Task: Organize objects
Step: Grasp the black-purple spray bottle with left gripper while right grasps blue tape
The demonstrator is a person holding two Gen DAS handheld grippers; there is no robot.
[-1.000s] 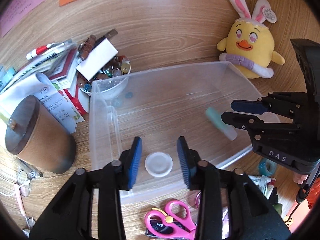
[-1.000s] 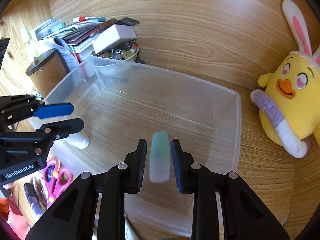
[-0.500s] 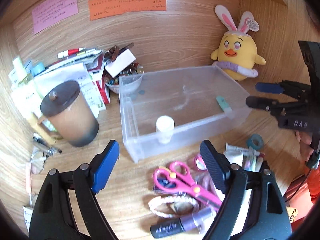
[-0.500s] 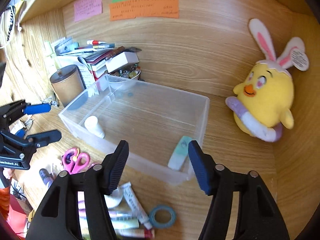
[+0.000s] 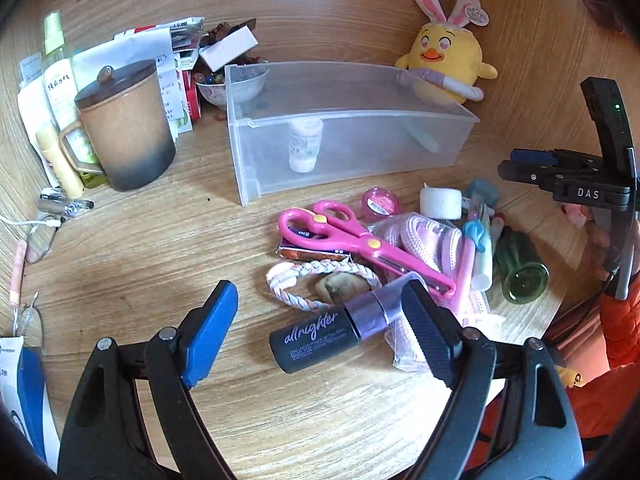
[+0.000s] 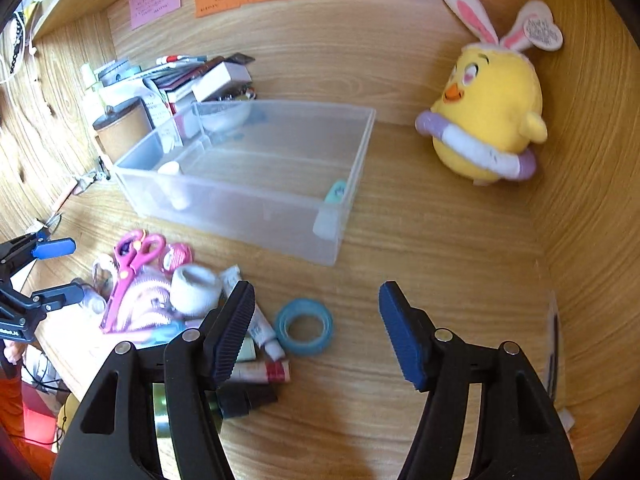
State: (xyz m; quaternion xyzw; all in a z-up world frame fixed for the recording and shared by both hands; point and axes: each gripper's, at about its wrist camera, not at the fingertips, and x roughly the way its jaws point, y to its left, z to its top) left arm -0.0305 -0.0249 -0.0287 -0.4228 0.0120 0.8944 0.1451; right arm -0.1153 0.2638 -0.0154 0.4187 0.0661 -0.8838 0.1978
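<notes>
a: both claws are spread wide and hold nothing. the left claw point(image 5: 316, 326) hovers over the dark bottle point(image 5: 320, 334) lying in the clutter on the table point(image 5: 160, 248); the right claw point(image 6: 316, 328) is just above the blue tape ring point(image 6: 305, 326).

b: the clear bin point(image 5: 344, 152) sits behind the pile, with a small white bottle point(image 5: 305, 143) and a pale green tube point(image 6: 334, 196) inside.

a: i'd grip the dark bottle across its body, clear of the pink scissors point(image 5: 352, 236) beside it.

b: lift above the bin's near wall. the open middle has room.
</notes>
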